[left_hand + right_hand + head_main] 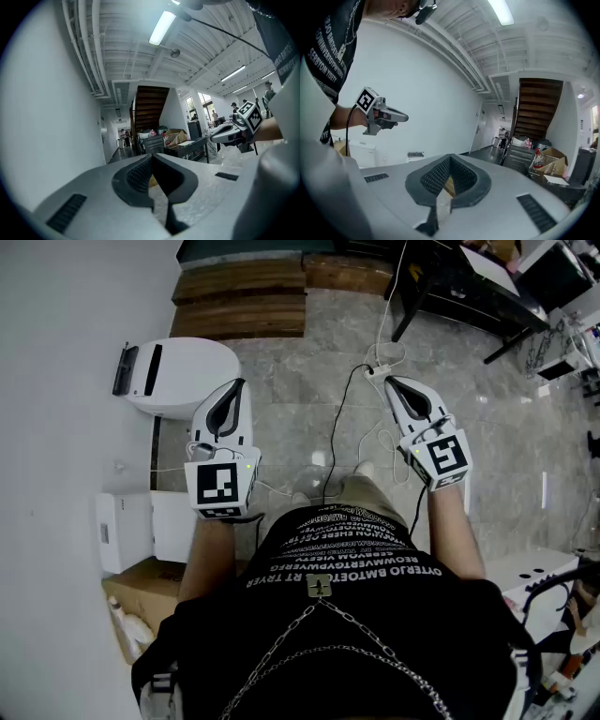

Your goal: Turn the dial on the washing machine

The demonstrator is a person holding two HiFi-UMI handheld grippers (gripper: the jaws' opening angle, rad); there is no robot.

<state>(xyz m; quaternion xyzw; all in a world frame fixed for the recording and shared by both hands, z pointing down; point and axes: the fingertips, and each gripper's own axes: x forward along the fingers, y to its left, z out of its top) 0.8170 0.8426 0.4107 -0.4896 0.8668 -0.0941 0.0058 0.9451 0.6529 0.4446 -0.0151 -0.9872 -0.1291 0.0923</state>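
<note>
Both grippers held level, nothing in them!
Left gripper [236,390] and right gripper [394,383] are pressed together; the white boxy appliance [127,531] by the left wall is possibly the washing machine, its dial indiscernible.

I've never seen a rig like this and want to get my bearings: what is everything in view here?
Appliance: one, white with a black panel, on the floor by the left wall.
Box: one, white, against the wall, nearer the person.
Carton: one, brown, below the person's left arm.
Steps: brown wood, at the far end.
Table: one, black, far right.
Cable: one, black, across the floor between the grippers.
Floor: grey tiles.
Wall: white, on the left.
Shirt: one, black with white print, on the person.
Left gripper: white, shut, empty.
Right gripper: white, shut, empty.
</note>
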